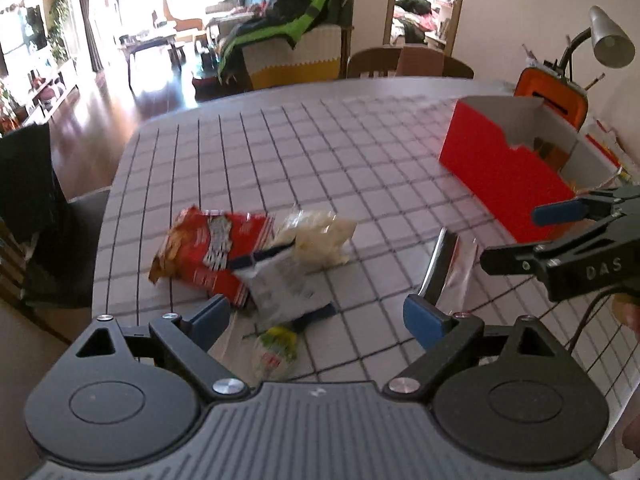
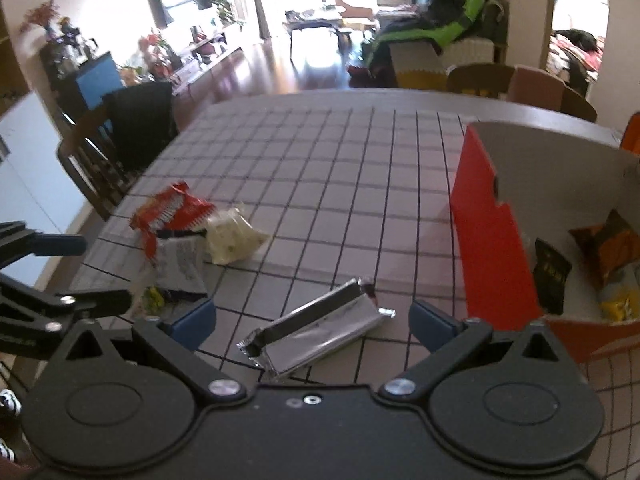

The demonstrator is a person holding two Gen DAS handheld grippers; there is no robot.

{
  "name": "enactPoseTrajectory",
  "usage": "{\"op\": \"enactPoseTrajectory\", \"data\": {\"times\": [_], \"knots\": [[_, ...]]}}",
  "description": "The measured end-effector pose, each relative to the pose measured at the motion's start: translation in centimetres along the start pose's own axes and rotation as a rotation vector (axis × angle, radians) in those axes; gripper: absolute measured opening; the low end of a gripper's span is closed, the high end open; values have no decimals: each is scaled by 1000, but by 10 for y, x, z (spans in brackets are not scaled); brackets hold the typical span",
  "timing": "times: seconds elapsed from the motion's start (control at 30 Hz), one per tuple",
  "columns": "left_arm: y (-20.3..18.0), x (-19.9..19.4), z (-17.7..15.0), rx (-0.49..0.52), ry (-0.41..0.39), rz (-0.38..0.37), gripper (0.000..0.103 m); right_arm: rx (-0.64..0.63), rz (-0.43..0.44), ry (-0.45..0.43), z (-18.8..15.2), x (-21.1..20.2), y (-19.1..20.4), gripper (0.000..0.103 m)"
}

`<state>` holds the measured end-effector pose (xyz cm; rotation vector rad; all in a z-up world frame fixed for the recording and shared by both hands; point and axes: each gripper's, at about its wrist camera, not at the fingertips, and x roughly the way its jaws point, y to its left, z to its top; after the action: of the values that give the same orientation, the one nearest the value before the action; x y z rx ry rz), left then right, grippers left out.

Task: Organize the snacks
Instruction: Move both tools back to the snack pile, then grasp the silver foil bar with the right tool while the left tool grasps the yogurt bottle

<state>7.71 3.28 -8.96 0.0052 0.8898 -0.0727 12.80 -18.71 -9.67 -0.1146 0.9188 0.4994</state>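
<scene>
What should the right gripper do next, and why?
Probably lower the right gripper and close its fingers on the silver packet. It is open, the packet lies flat on the table between its fingers, and the red box that already holds snacks stands just to its right.

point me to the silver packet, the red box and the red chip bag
silver packet (image 2: 320, 334), right wrist view, middle of its foil face.
red box (image 2: 492, 248), right wrist view, red outer side wall.
red chip bag (image 1: 216, 246), left wrist view, printed front.

black left gripper (image 1: 316, 318) and right gripper (image 2: 312, 320), blue pads, silver screws, white "das" lettering
</scene>
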Motion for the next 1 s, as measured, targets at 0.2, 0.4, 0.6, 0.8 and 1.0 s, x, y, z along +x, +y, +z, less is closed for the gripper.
{"op": "enactPoseTrajectory", "data": {"times": [0.2, 0.4, 0.6, 0.8, 1.0], "knots": [[12, 17, -14, 29, 39, -9, 94, 10, -53, 57, -7, 25, 13, 103], [20, 31, -20, 41, 59, -4, 94, 127, -152, 116, -6, 50, 11, 103], [26, 42, -21, 50, 72, -20, 93, 230, -225, 161, -3, 69, 9, 101], [29, 52, -21, 60, 108, -43, 65, 253, -275, 197, -4, 83, 14, 94], [35, 68, -16, 31, 189, -49, 58, 250, -330, 219, 1, 91, 24, 85]]}}
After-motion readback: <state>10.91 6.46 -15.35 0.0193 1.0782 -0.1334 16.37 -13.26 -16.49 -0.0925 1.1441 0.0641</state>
